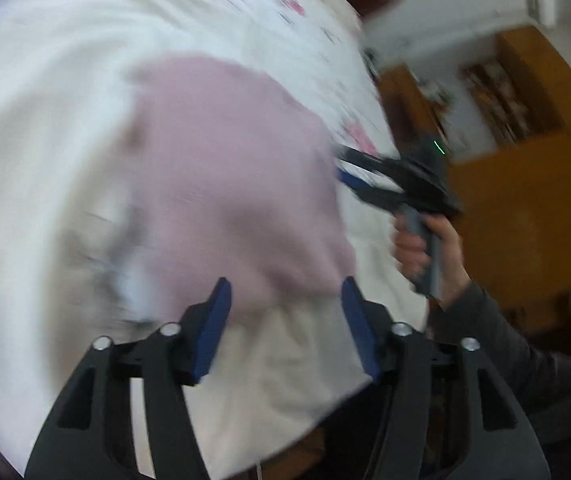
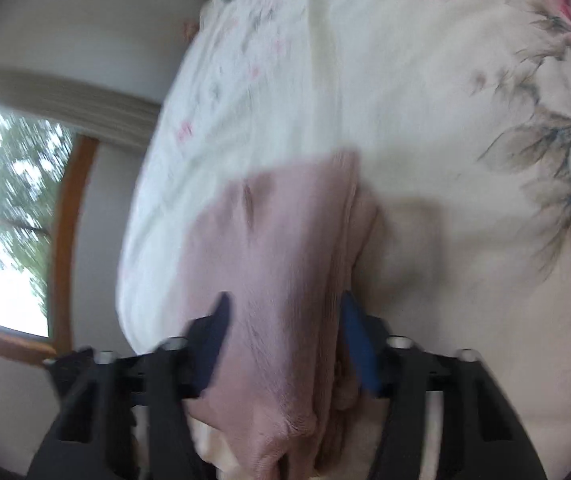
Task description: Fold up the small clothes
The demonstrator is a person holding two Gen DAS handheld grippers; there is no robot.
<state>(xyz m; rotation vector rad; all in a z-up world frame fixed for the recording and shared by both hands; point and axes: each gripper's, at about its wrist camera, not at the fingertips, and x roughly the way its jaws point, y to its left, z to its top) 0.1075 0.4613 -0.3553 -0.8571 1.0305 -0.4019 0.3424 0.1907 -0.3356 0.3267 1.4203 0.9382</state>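
On the floral bedsheet (image 2: pixel 405 80), both the left gripper (image 1: pixel 285 320) and the right gripper (image 2: pixel 285 332) are spread around the pink garment (image 1: pixel 229 176), which may slip and unfold if closed carelessly.

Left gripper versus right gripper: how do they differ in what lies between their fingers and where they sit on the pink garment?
The left gripper stands open at the near edge of the pink garment, with almost nothing between its pads. The right gripper is also open, but bunched pink fabric fills its gap. In the left wrist view the right gripper sits at the garment's right edge. Both have blue pads.
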